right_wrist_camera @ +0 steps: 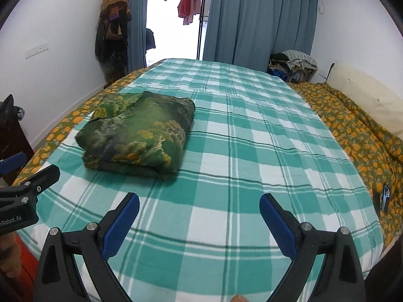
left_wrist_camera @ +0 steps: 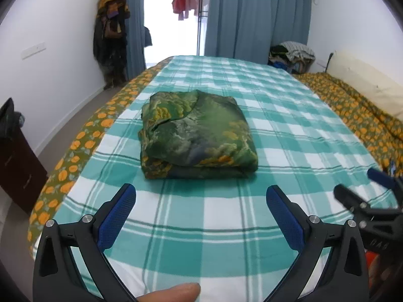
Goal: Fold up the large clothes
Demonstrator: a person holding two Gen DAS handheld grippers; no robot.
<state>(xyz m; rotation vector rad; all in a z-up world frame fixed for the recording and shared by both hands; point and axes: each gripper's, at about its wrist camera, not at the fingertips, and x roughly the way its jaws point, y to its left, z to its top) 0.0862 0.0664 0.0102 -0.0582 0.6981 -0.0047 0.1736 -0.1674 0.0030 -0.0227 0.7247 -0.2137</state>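
A green garment with yellow and grey print [left_wrist_camera: 196, 136] lies folded in a thick rectangle on the teal-and-white checked bed cover [left_wrist_camera: 289, 130]. In the right wrist view the garment [right_wrist_camera: 138, 133] sits to the left on the cover [right_wrist_camera: 252, 151]. My left gripper [left_wrist_camera: 201, 196] is open and empty, held above the cover just in front of the garment. My right gripper [right_wrist_camera: 199, 205] is open and empty, to the right of the garment; it also shows at the right edge of the left wrist view [left_wrist_camera: 357, 186]. The left gripper shows at the left edge of the right wrist view [right_wrist_camera: 27, 166].
An orange-flowered quilt [right_wrist_camera: 357, 138] lies along the bed's right side, with a cream headboard [right_wrist_camera: 365, 95] beyond it. A clothes pile [right_wrist_camera: 292, 63] sits in the far right corner. Coats [left_wrist_camera: 110, 37] hang on the left wall. A dark cabinet [left_wrist_camera: 17, 163] stands at left.
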